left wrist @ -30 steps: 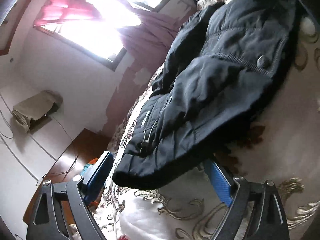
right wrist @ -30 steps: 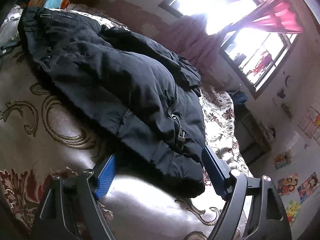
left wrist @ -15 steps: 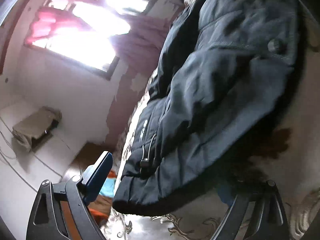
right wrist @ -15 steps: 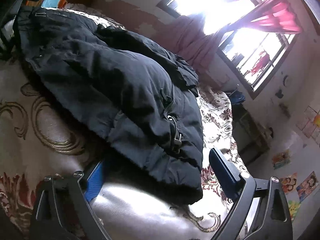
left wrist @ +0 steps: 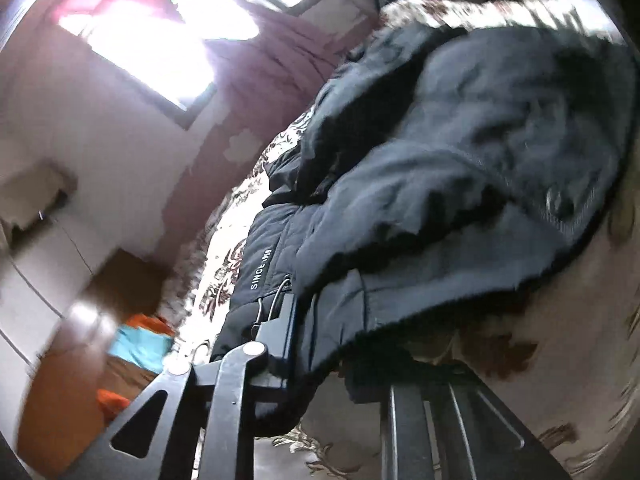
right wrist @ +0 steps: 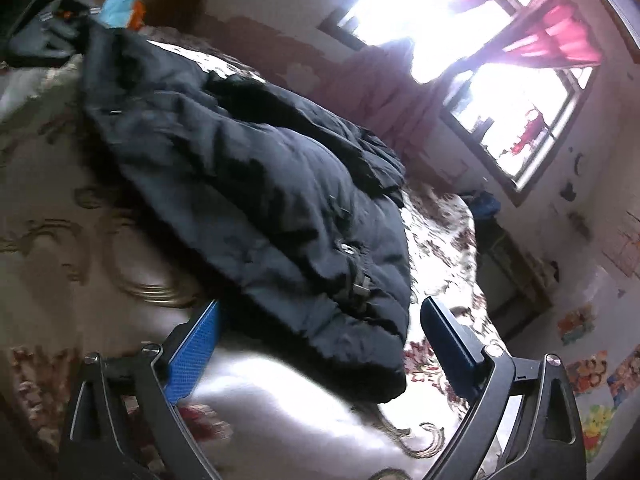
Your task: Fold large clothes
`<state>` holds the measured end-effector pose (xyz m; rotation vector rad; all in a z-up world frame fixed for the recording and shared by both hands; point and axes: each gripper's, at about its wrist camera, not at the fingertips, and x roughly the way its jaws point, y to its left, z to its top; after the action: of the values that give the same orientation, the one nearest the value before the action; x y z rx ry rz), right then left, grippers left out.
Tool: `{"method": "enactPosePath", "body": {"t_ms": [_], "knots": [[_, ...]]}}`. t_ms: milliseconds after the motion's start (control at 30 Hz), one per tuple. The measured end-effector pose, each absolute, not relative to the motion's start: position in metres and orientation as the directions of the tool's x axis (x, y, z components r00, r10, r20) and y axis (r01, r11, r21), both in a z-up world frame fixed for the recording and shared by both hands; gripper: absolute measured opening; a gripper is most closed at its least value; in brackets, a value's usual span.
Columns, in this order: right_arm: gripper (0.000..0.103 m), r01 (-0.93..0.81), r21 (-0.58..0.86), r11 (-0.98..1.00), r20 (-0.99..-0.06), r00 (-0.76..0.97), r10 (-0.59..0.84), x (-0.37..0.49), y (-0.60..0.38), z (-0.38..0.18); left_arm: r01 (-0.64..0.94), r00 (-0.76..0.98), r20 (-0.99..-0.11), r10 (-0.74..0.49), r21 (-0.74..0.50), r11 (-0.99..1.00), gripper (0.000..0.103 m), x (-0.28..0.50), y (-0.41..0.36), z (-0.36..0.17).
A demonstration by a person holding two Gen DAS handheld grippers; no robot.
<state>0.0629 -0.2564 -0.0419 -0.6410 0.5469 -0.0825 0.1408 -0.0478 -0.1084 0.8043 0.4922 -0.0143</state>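
A large black padded jacket (left wrist: pixel 460 184) lies bunched on a bed with a cream and maroon patterned cover (left wrist: pixel 580 352). In the left wrist view my left gripper (left wrist: pixel 320 344) is shut on the jacket's near hem, which fills the gap between the fingers. In the right wrist view the same jacket (right wrist: pixel 256 200) lies ahead, and my right gripper (right wrist: pixel 320 332) is open with its blue pads either side of the jacket's near edge, not closed on it. The left gripper (right wrist: pixel 40 40) shows at the jacket's far corner.
A bright window with red curtains (right wrist: pixel 500 40) is behind the bed. A wooden cabinet (left wrist: pixel 100 320) with orange and blue cloth stands beside the bed. Stickers (right wrist: pixel 592 372) are on the wall at the right.
My left gripper moved onto the jacket's hem and closed on it. My right gripper stayed open and shifted slightly along the near edge.
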Motion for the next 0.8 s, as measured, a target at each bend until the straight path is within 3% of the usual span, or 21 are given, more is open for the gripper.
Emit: {"method": "enactPosePath", "body": {"t_ms": [167,367,400,433,467,500,533,700,800], "knots": [[0.094,-0.077,-0.644,0.761,-0.433,0.857,-0.280,0.069,-0.246,-0.053,0.196,0.870,-0.471,0.145,0.600,0.775,0.013,0.144,-0.046,-0.085],[0.094,0.037,-0.657,0.753,-0.398,0.831,-0.388,0.094,-0.255,-0.056,0.172,0.875,-0.462,0.145,0.576,0.799,0.010,0.145,-0.043,-0.068],[0.086,0.039,-0.654,0.755,-0.395,0.834,-0.385,0.093,-0.256,-0.055,0.172,0.873,-0.468,0.139,0.561,0.810,0.010,0.147,-0.042,-0.066],[0.066,0.030,-0.648,0.761,-0.400,0.837,-0.373,0.092,-0.256,-0.053,0.171,0.871,-0.472,0.135,0.551,0.817,0.010,0.146,-0.041,-0.065],[0.055,0.013,-0.640,0.769,-0.412,0.838,-0.358,0.089,-0.255,-0.052,0.170,0.870,-0.475,0.133,0.542,0.823,0.010,0.146,-0.039,-0.065],[0.034,0.001,-0.638,0.770,-0.418,0.839,-0.347,0.088,-0.253,-0.052,0.171,0.868,-0.479,0.131,0.536,0.827,0.010,0.145,-0.038,-0.066],[0.022,-0.013,-0.643,0.765,-0.419,0.843,-0.338,0.086,-0.250,-0.052,0.173,0.867,-0.481,0.128,0.533,0.828,0.010,0.143,-0.037,-0.067],[0.009,0.000,-0.566,0.824,-0.448,0.840,-0.307,0.081,-0.258,-0.032,0.177,0.875,-0.465,0.132,0.562,0.808,0.010,0.130,-0.040,-0.080],[0.007,0.031,-0.556,0.831,-0.414,0.856,-0.310,0.069,-0.262,-0.014,0.171,0.877,-0.466,0.118,0.533,0.829,0.009,0.122,-0.039,-0.078]]}}
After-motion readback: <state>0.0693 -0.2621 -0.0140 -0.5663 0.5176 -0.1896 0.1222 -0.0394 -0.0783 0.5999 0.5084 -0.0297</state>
